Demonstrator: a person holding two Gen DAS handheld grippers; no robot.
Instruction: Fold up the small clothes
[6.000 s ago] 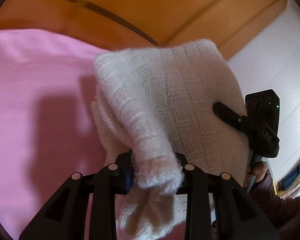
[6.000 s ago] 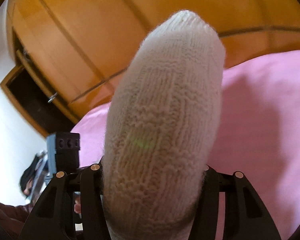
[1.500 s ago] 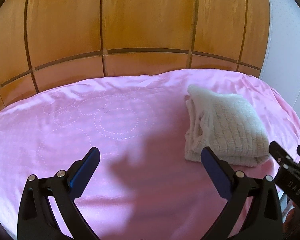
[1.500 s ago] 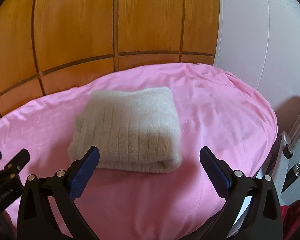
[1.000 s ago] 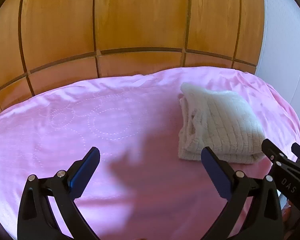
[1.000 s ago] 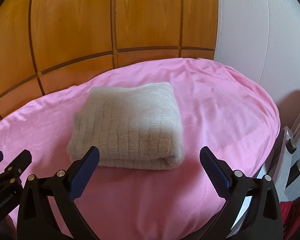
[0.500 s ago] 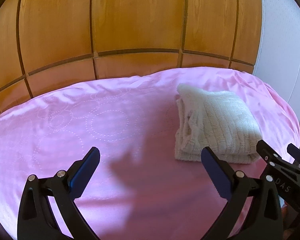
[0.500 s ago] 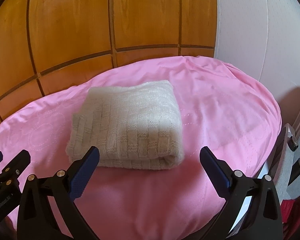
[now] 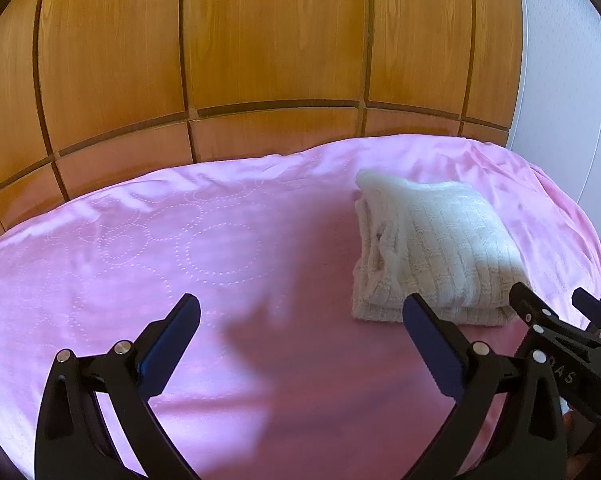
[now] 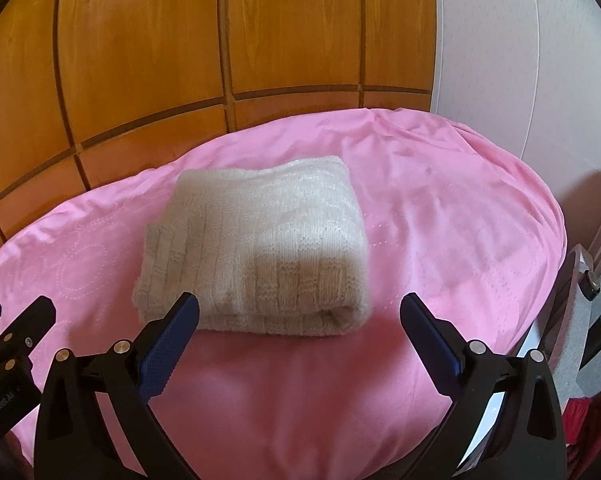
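Released since 6 s ago, soft, light knit [image 10: 256, 248] lies folded at 12 o'clock; left gripper [image 9: 300, 312] & right gripper [image 10: 300, 312] jaws apart. Best hold: 6 o'clock fold edge.

The right finger [image 9: 428, 336] of the left gripper [image 9: 300, 320] covers the near corner of the folded knit garment [image 9: 440, 240]; the right gripper's left finger [image 10: 172, 336] hides its near left edge. Lettering on the other gripper's body [image 9: 572, 372], beyond the right finger, is cut off and unreadable. The bed [image 10: 440, 208] runs past the frame below the fingers. A red item [image 10: 592, 416] right of the right finger is cropped, unidentifiable.
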